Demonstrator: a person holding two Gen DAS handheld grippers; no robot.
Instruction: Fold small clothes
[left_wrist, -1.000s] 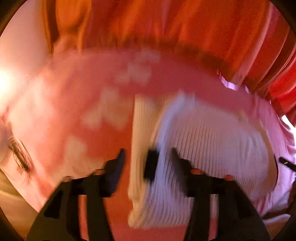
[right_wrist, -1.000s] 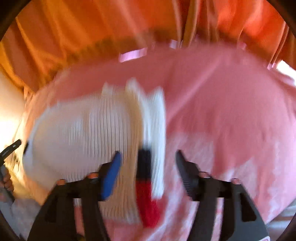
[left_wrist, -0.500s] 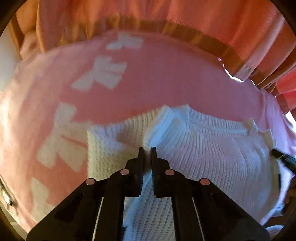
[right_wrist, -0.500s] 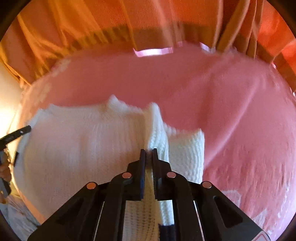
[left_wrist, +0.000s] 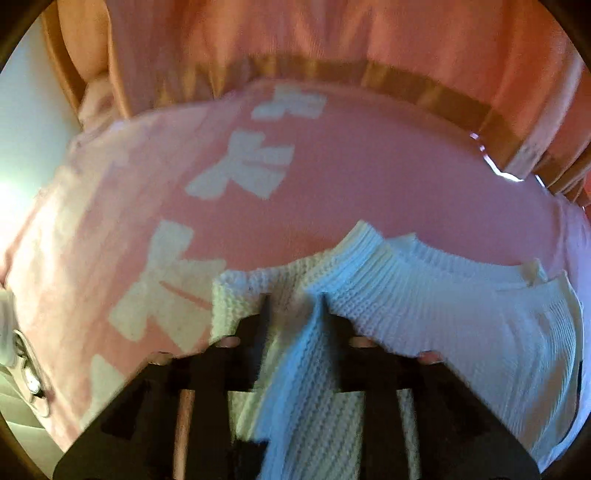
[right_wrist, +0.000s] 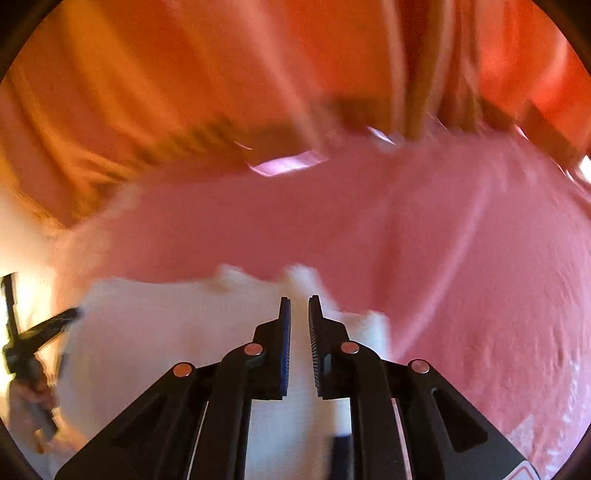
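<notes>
White knit sweater (left_wrist: 424, 314) on pink blanket (left_wrist: 369, 177) (both jaws opening)

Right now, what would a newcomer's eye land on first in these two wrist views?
The white knit sweater, lying low in both views on a pink bedcover, with a fold of it running up between the left gripper, whose fingers are opening. Next, the big white bow prints on the cover's left part. In the right view, the right gripper sits over the sweater, fingers narrowly apart and opening; orange curtains fill the back.
</notes>
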